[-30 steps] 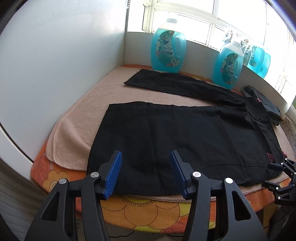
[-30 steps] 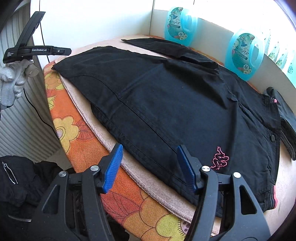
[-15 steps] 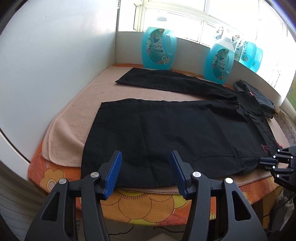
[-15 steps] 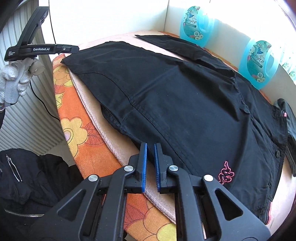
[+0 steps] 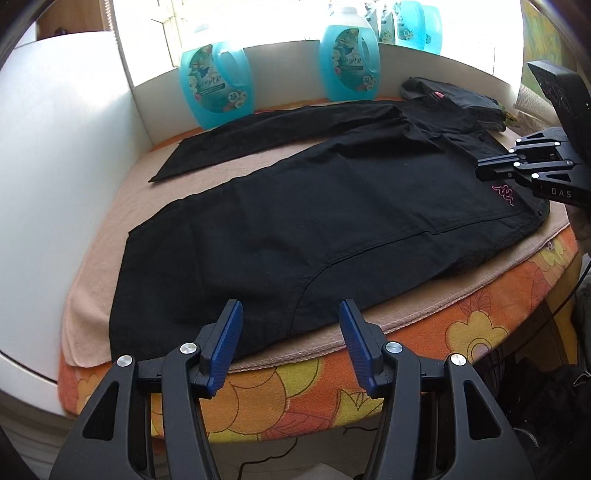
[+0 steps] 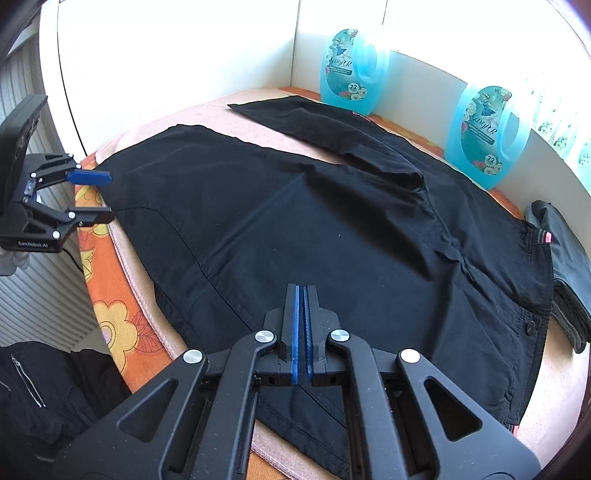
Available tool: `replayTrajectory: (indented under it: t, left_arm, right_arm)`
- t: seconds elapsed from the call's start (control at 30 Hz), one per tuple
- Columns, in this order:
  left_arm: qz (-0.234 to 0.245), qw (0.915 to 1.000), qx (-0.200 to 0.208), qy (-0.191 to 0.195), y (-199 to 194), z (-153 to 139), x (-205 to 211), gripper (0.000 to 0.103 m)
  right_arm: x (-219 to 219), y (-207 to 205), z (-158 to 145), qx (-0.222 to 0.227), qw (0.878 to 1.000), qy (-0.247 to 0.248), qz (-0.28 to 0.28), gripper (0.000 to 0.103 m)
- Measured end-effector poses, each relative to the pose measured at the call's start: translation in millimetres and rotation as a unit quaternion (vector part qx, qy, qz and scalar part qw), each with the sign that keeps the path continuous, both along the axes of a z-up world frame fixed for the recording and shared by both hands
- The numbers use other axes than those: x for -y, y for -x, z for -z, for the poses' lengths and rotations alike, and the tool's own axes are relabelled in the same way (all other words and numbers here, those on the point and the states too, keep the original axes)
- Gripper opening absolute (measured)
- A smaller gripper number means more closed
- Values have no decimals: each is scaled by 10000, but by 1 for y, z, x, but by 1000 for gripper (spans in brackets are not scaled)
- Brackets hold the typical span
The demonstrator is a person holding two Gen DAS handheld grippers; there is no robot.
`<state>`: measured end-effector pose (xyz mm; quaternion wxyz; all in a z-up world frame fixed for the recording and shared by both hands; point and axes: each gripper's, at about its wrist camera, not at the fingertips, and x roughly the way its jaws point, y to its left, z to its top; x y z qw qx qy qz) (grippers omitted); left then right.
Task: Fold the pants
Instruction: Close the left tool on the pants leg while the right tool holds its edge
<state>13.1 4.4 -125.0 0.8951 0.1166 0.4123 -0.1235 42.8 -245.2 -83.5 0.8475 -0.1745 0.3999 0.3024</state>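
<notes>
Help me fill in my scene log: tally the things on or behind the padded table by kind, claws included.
Blue detergent bottles: 4
Black pants: 1
Folded dark garment: 1
Beige towel: 1
Claws, left claw and right claw: 2
Total: 9

A beige towel (image 5: pixel 92 295) is spread over an orange flowered cloth (image 5: pixel 472 332), which covers the surface. Blue detergent bottles are lined up along the white back wall: one (image 6: pixel 352 72) near the corner, a second (image 6: pixel 484 136) to its right, and more are glimpsed further along by the window (image 5: pixel 417 22). A folded dark garment (image 6: pixel 565 266) is laid at the far right edge. A black zipped jacket (image 6: pixel 40 391) is seen below the surface, beside a ribbed radiator (image 6: pixel 40 295).
</notes>
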Motion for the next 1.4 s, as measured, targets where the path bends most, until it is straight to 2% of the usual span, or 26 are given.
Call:
replayTrajectory:
  t: [0.13, 0.17, 0.2, 0.23, 0.27, 0.3, 0.43, 0.53, 0.57, 0.8, 0.9, 1.0, 1.07, 1.13, 1.23, 1.27, 1.33, 1.37, 1.4]
  left_arm:
    - [39, 9999, -77, -66, 0, 6, 0, 54]
    - [31, 9999, -106, -56, -1, 8, 0, 54]
    - [12, 9999, -134, -43, -2, 9, -1, 54]
    - [-3, 9999, -162, -28, -3, 11, 0, 54]
    - [-5, 9998, -183, -7, -4, 12, -1, 54]
    - [6, 9998, -191, -1, -4, 12, -1, 54]
    - [95, 9998, -175, -73, -4, 12, 1, 54]
    - [156, 9997, -161, -90, -5, 10, 1, 54]
    - [186, 9996, -161, -104, -5, 9, 1, 54]
    - [395, 9988, -188, -236, -8, 11, 10, 54]
    - [255, 9990, -168, -334, -17, 14, 8, 54]
    - [-131, 9993, -231, -277, -32, 16, -4, 53]
    - [-256, 9994, -212, -49, -39, 14, -13, 47]
    - [-354, 9993, -122, 21, -44, 14, -19, 17]
    - [-416, 9984, -120, 360, -47, 14, -26, 12]
    - [-454, 9978, -108, 467, -48, 14, -27, 12]
    - [-543, 9963, -33, 665, -48, 14, -29, 10]
    - [-564, 9957, -7, 730, -48, 14, -29, 10]
    - [-577, 9954, 13, 761, -48, 15, -30, 9]
  right_arm:
    - [-9, 17, 4, -210, 9985, -43, -512, 5]
    - [-13, 22, 8, -273, 9976, -22, -640, 11]
    - [-18, 27, 12, -310, 9967, 12, -757, 24]
    - [-22, 31, 15, -337, 9958, 56, -851, 32]
    - [-26, 35, 19, -343, 9950, 116, -928, 46]
    - [-30, 38, 23, -349, 9941, 192, -1005, 49]
    - [-42, 37, 39, -347, 9936, 564, -920, 46]
    - [-41, 30, 39, -505, 9942, 403, -857, 15]
    - [-40, 27, 37, -464, 9950, 389, -800, 9]
    - [-32, 5, 19, -379, 9982, 70, -458, 6]
    - [-28, 0, 15, -409, 9984, -21, -387, 6]
    - [-25, -2, 11, -393, 9985, -99, -363, 6]
    - [-24, 0, 9, -362, 9986, -126, -376, 6]
    - [-23, 0, 9, -373, 9985, -169, -363, 6]
    - [-21, 4, 10, -307, 9988, -185, -322, 6]
    - [-21, 7, 11, -291, 9989, -175, -329, 11]
    - [-15, 13, 15, -184, 9996, -119, -157, 29]
    - [-10, 17, 18, -180, 9997, -133, -107, 44]
    - [-4, 21, 20, -209, 9996, -144, -75, 48]
